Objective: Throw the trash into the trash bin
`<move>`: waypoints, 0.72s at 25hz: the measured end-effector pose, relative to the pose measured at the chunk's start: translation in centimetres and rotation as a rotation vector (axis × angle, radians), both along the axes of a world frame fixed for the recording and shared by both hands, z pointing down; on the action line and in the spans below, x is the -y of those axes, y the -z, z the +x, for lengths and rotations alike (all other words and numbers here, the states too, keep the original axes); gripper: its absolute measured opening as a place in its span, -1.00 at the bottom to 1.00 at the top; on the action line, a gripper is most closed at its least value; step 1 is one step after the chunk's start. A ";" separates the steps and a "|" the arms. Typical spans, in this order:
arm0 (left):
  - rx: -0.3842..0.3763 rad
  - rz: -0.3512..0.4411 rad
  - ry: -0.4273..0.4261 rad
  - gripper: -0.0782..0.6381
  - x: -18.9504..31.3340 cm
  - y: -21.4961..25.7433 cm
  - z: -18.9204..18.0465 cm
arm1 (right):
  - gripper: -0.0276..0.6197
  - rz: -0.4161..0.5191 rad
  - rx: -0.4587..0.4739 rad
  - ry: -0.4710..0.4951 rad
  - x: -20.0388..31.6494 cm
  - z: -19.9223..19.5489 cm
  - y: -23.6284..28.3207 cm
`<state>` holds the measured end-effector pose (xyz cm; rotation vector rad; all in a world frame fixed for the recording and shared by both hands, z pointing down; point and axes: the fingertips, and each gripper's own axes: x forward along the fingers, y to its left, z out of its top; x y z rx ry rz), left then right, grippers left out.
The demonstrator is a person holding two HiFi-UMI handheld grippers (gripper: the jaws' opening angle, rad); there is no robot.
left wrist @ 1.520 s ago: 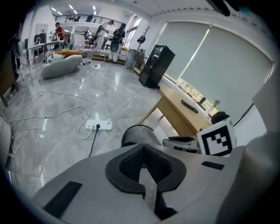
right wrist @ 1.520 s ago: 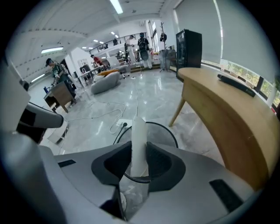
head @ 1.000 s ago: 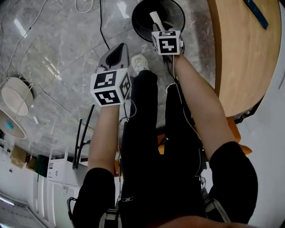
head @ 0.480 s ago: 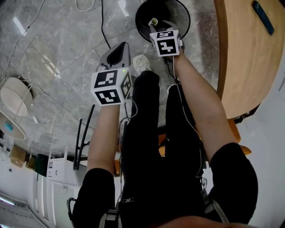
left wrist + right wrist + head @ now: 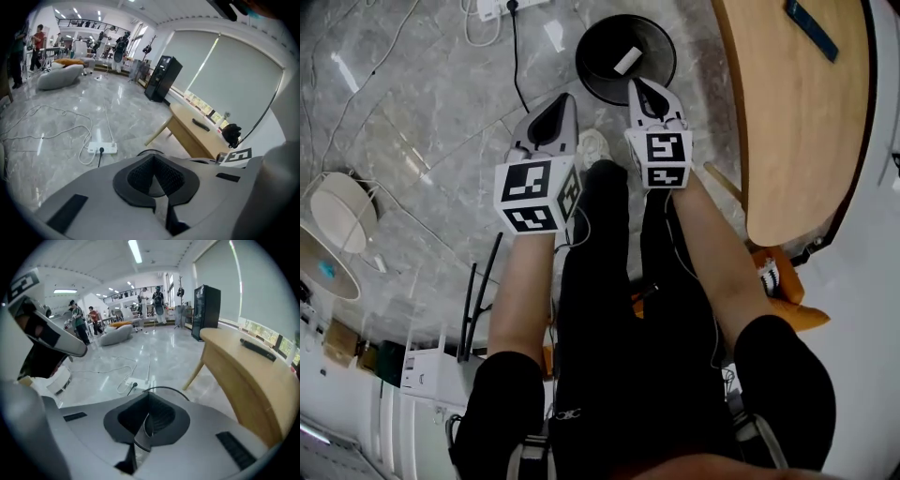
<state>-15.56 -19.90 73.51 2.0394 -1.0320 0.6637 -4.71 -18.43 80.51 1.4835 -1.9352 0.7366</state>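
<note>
Site: open-plan office-lab hall.
I note polished marble floor (image 5: 56, 140), power strip (image 5: 102, 148) with loose cables (image 5: 42, 117), wooden tabletop (image 5: 253, 380), roller blinds (image 5: 225, 75), upper gallery railing (image 5: 84, 22), people (image 5: 77, 317) standing far off.

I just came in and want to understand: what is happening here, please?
A person stands by a black trash bin on the floor, with a gripper in each hand. A white piece of trash already lies inside the bin. The left gripper and the right gripper are both shut and hold nothing, and both point down toward the floor near the bin.
</note>
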 end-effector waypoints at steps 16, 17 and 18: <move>-0.053 0.190 -0.036 -0.75 0.6 14.7 15.1 | -0.87 0.442 -0.023 -0.004 0.0 14.0 24.4; -0.056 0.190 -0.032 -0.75 0.5 15.1 16.3 | -0.87 0.439 -0.031 -0.005 -0.2 15.6 24.9; -0.059 0.189 -0.028 -0.75 0.4 15.4 17.6 | -0.87 0.439 -0.040 -0.004 -0.3 17.1 25.3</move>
